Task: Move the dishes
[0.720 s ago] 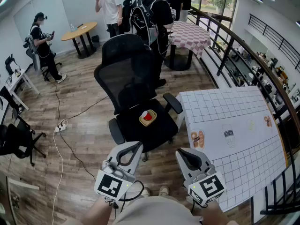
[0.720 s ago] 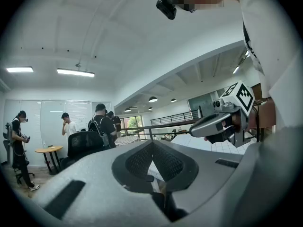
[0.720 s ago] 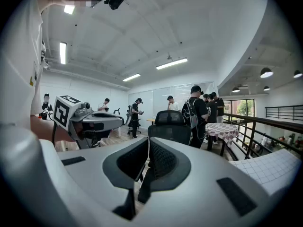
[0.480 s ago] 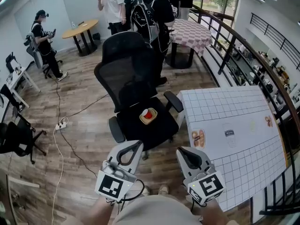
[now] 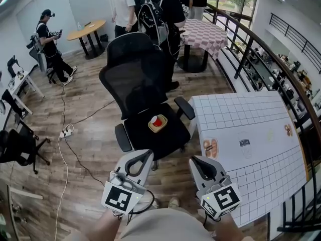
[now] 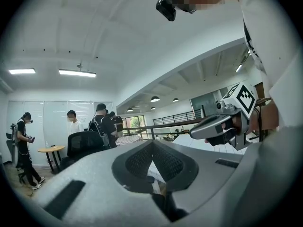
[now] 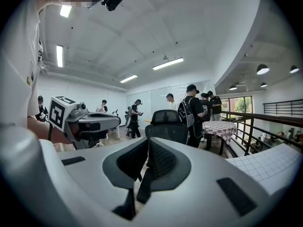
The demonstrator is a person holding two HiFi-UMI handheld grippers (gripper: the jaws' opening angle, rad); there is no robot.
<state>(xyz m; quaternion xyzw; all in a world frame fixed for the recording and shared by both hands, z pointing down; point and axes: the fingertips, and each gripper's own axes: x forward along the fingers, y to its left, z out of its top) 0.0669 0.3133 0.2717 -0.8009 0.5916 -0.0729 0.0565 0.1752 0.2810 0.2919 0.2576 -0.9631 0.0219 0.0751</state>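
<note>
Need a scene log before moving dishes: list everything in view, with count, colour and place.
black mesh office chair: one, black, centre floor
tan square dish holding a red cup: one each, on the chair's seat
white grid-patterned table: one, right
oval plate with two brown rounds: one, pale, table's left edge; possibly print
checked-cloth table: one, red-white, far back
round wooden table: one, tan, back left
white power strip: one, floor left
people: several, standing at back
left tongs, right tongs: grey, shut, empty, bottom
</note>
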